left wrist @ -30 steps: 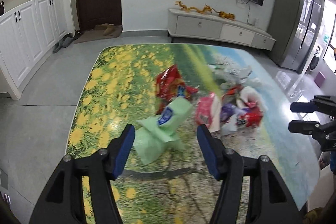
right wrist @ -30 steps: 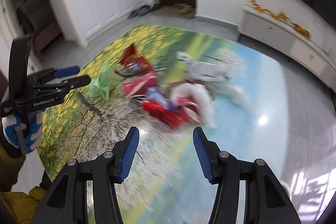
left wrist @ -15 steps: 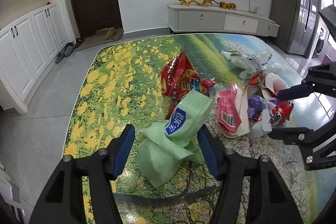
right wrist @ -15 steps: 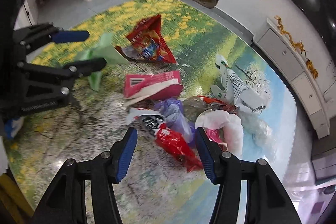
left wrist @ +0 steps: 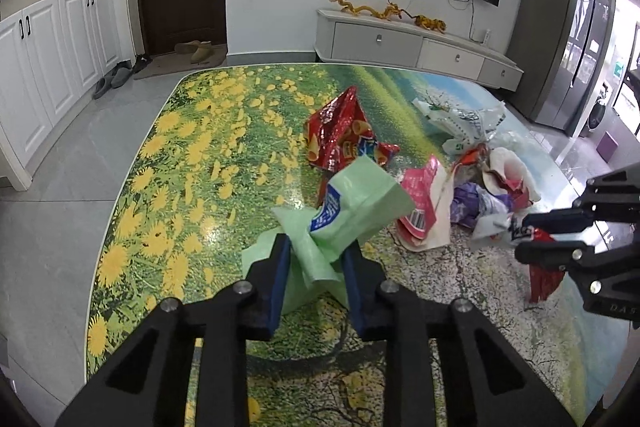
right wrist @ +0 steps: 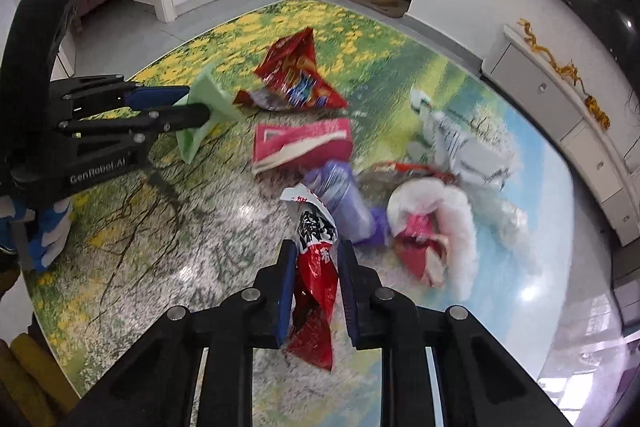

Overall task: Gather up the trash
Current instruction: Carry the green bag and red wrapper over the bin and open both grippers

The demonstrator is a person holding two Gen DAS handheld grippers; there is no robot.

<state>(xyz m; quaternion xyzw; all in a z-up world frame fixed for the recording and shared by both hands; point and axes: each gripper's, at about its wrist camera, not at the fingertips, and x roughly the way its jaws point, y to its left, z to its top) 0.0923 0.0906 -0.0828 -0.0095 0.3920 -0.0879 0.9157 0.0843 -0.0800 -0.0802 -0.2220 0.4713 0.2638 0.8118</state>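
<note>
1. As both pairs of jaws have just been closing, the left gripper [left wrist: 316, 259] pinches the green wrapper [left wrist: 352, 215] and the right gripper [right wrist: 314, 283] clamps the red snack wrapper [right wrist: 314, 291], both at the near side of the table [left wrist: 192, 131].
2. Both look feather-light, crinkly and slippery, so bunched folds are best to grip.
3. Only the right wrist view shows the red wrapper's hanging tail; the left shows the green label.
</note>
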